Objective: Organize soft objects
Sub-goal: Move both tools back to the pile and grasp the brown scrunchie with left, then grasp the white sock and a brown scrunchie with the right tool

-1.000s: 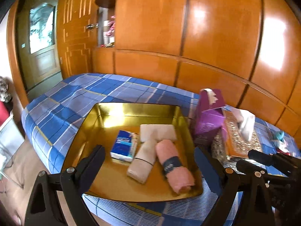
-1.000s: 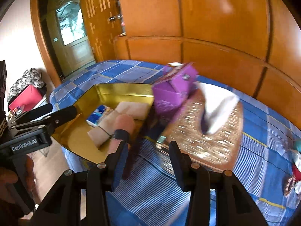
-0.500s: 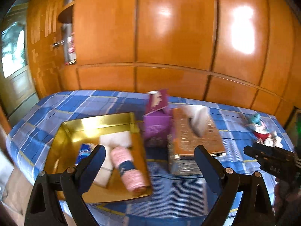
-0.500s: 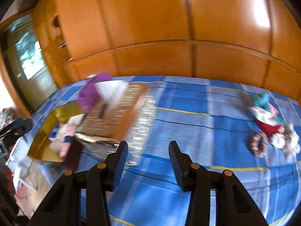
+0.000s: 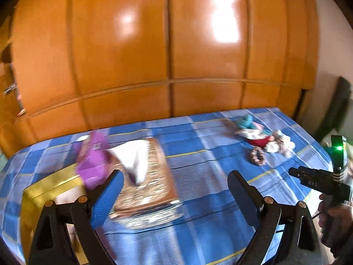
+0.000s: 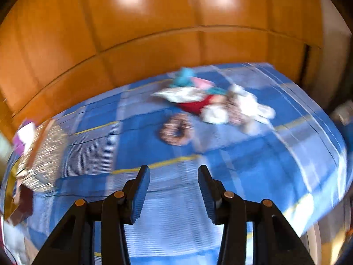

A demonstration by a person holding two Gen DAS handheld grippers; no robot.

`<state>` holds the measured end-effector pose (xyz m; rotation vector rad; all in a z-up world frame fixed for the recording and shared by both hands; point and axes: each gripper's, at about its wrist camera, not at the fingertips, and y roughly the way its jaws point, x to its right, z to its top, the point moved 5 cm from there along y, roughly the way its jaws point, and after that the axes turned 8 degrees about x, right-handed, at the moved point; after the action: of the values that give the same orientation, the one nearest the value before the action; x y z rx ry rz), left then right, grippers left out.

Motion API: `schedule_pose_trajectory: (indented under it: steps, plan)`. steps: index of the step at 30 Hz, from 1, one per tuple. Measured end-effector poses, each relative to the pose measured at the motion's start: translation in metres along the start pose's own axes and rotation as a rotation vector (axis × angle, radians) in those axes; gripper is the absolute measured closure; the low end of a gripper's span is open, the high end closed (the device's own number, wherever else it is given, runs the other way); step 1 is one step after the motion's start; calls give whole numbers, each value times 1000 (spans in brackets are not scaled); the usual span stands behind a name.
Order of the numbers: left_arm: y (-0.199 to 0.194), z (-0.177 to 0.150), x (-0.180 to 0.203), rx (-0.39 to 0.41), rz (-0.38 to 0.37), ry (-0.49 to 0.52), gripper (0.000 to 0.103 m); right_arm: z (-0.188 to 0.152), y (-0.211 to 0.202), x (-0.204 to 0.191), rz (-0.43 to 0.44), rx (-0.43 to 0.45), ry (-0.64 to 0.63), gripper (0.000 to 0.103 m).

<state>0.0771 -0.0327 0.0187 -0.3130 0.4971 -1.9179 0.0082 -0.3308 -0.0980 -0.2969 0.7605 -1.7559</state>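
A heap of small soft things (image 5: 262,135), teal, white, red and pink, lies at the far right of the blue checked bed (image 5: 203,154); it also shows blurred in the right wrist view (image 6: 207,101). A brown patterned scrunchie (image 5: 257,156) lies in front of it, also in the right wrist view (image 6: 176,130). The gold tray (image 5: 42,190) sits at the left. My left gripper (image 5: 175,185) is open and empty above the bed. My right gripper (image 6: 174,183) is open and empty, short of the scrunchie; its body shows in the left wrist view (image 5: 320,181).
A glittery tissue box (image 5: 145,176) with white tissue and a purple box (image 5: 92,163) stand between tray and heap. The tissue box shows at the left of the right wrist view (image 6: 42,154). An orange wooden wardrobe (image 5: 154,55) backs the bed. The bed's right edge (image 6: 331,154) drops off.
Both grippers have swung right, away from the gold tray toward the heap of soft things. Both stay open and empty. The views are motion-blurred.
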Motion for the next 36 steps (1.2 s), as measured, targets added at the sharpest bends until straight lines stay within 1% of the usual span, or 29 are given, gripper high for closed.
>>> schedule_pose_trajectory:
  steps: [2,5,9,12,14,15,17,19,22,24,28,29,30,31,32,33,34,36]
  plan:
    - [18,1,22,-28,-51,42,7,-3,-1,24,-40,-11,50,58]
    - [49,-4,56,-82,-115,82,7,-8,-3,46,-79,-17,89,58]
    - [95,-16,102,-167,-212,97,8,-10,-1,60,-93,-19,103,58]
    - [129,-22,136,-218,-259,113,13,-9,1,65,-94,-17,101,58]
    - [152,-27,158,-262,-283,117,18,-9,1,69,-97,-16,99,58]
    - [165,-30,169,-282,-296,121,20,-9,1,72,-99,-17,100,58]
    - [187,-34,186,-318,-314,118,23,-10,4,79,-104,-24,109,58]
    - [205,-36,201,-341,-330,116,23,-11,6,88,-108,-32,126,58]
    - [233,-40,222,-373,-328,121,23,-13,12,101,-117,-46,146,58]
    - [247,-41,230,-387,-332,115,22,-12,15,108,-122,-50,155,58]
    - [273,-46,239,-409,-319,114,23,-7,21,119,-116,-46,167,58]
    - [278,-49,240,-417,-317,116,32,-5,23,122,-113,-46,174,58]
    - [283,-54,241,-440,-331,109,53,-4,25,123,-107,-46,183,58]
    - [285,-56,241,-439,-335,111,55,-2,27,124,-100,-46,191,58]
    - [283,-54,242,-414,-341,119,72,1,30,125,-95,-43,194,58]
    - [281,-54,242,-421,-374,112,86,3,33,125,-89,-41,195,58]
    - [279,-54,239,-425,-380,102,86,7,37,125,-79,-39,196,58]
    - [271,-54,231,-406,-387,84,88,14,43,124,-61,-31,192,58]
